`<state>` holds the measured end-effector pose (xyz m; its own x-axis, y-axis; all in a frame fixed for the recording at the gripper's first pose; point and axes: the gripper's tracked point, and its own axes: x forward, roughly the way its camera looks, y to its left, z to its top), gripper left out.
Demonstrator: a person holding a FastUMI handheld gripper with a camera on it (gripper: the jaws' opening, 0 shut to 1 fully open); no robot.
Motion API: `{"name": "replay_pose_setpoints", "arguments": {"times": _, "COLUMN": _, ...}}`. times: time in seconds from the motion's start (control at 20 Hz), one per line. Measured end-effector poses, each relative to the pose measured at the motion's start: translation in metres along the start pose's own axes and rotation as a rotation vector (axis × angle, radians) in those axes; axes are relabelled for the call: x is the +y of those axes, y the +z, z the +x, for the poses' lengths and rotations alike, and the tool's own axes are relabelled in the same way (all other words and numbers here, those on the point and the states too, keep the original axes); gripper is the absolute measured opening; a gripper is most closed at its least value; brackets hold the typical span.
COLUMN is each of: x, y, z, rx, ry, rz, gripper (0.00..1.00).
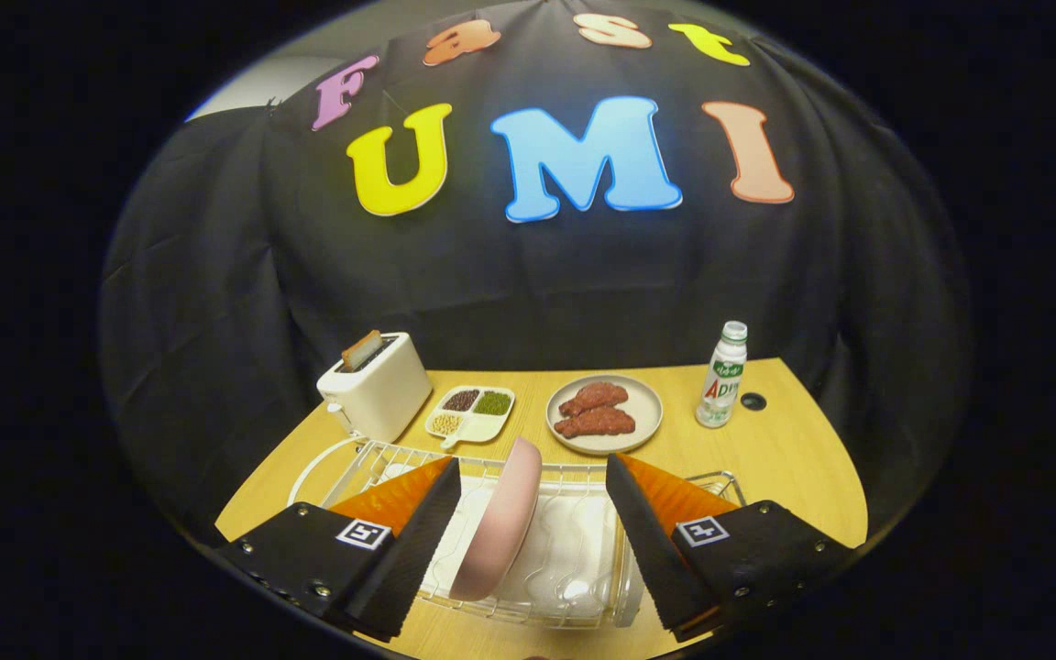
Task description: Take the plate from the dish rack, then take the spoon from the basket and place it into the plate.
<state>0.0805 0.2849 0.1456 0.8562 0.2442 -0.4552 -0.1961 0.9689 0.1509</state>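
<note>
A pink plate (499,522) stands on edge in the white wire dish rack (574,573) on the wooden table. My gripper (533,477) hangs open over the rack, with the plate upright between its two fingers and nearer the left one; neither finger touches it. A pale spoon (574,582) seems to lie in the rack's basket part, just right of the plate, hard to make out.
Beyond the rack stand a white toaster (379,390) with toast in it, a small divided dish of beans (473,414), a grey plate with two pieces of meat (605,414) and a small white bottle (723,374). The table's right side (785,458) is bare wood.
</note>
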Motion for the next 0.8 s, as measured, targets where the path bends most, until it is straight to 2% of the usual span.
{"name": "replay_pose_setpoints", "arguments": {"times": 0.4, "x": 0.007, "y": -0.054, "z": 0.05, "rx": 0.373, "ry": 0.038, "rz": 0.077, "gripper": 0.98}}
{"name": "replay_pose_setpoints", "arguments": {"times": 0.65, "x": 0.013, "y": -0.076, "z": 0.07, "rx": 0.524, "ry": 0.065, "rz": 0.134, "gripper": 0.99}}
{"name": "replay_pose_setpoints", "arguments": {"times": 0.8, "x": 0.013, "y": -0.088, "z": 0.078, "rx": 0.598, "ry": 0.061, "rz": 0.144, "gripper": 0.8}}
